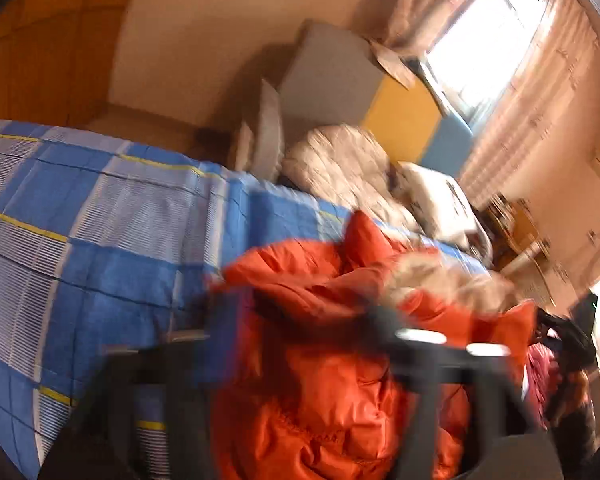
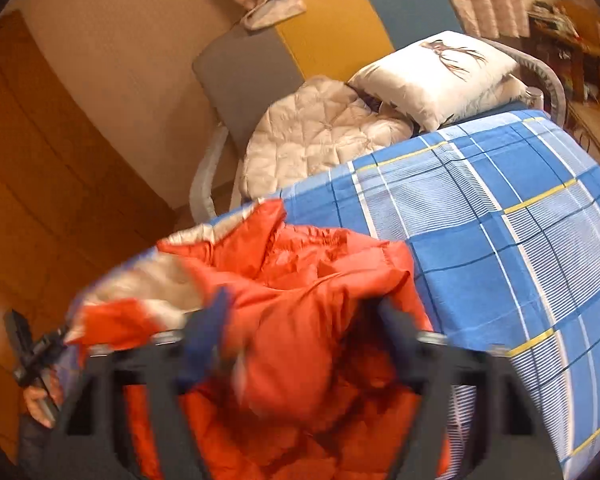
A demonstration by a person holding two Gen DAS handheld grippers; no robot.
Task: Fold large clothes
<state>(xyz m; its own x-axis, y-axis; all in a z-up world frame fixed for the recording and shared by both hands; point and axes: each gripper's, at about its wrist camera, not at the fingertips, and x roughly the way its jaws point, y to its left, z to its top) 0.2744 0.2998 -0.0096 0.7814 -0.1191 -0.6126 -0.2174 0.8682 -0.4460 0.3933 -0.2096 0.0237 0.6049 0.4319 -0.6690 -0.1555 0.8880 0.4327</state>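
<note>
An orange puffer jacket [image 1: 332, 384] with a fur-trimmed hood [image 1: 444, 280] lies bunched on the blue checked bed cover [image 1: 100, 232]. My left gripper [image 1: 300, 320] is right over it, with jacket fabric between its blurred fingers; the jaws stand wide. In the right wrist view the same jacket [image 2: 300, 304] fills the space between the fingers of my right gripper [image 2: 300, 320], which also stand apart. The blur hides whether either gripper holds the fabric. The other gripper [image 2: 32, 352] shows at the left edge, held by a hand.
A beige quilted blanket [image 2: 316, 136] and a white pillow [image 2: 440, 76] lie at the head of the bed, against grey, yellow and blue panels [image 2: 332, 36]. Curtains and a bright window [image 1: 484, 36] are behind. Wooden cupboard doors [image 2: 40, 168] stand at the side.
</note>
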